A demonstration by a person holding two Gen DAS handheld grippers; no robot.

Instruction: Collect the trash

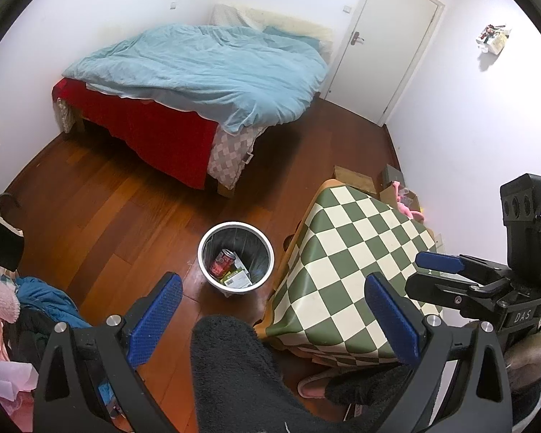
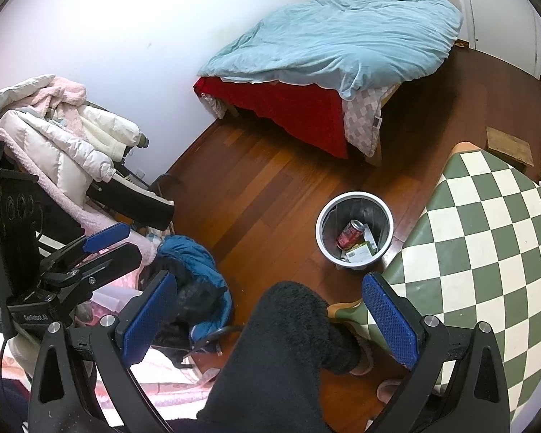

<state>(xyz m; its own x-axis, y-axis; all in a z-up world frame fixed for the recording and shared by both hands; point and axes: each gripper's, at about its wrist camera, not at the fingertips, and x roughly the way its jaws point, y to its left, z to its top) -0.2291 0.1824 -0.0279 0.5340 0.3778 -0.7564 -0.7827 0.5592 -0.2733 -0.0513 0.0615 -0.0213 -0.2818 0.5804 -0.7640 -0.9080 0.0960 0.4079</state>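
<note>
Both your left gripper [image 1: 274,310] and right gripper [image 2: 270,317] are spread wide and empty. The red can [image 1: 223,262] and cartons already lie inside the bin [image 1: 235,229], which stands just beside the checkered table [image 1: 360,252]. No trash remains on the table, so collection looks finished; scan the floor around the bin next.

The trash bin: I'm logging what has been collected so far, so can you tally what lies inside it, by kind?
In the trash bin:
Red drink can: 1
Green and white carton or box: at least 1; the pile is too jumbled to separate further
Total: at least 2 items
</note>
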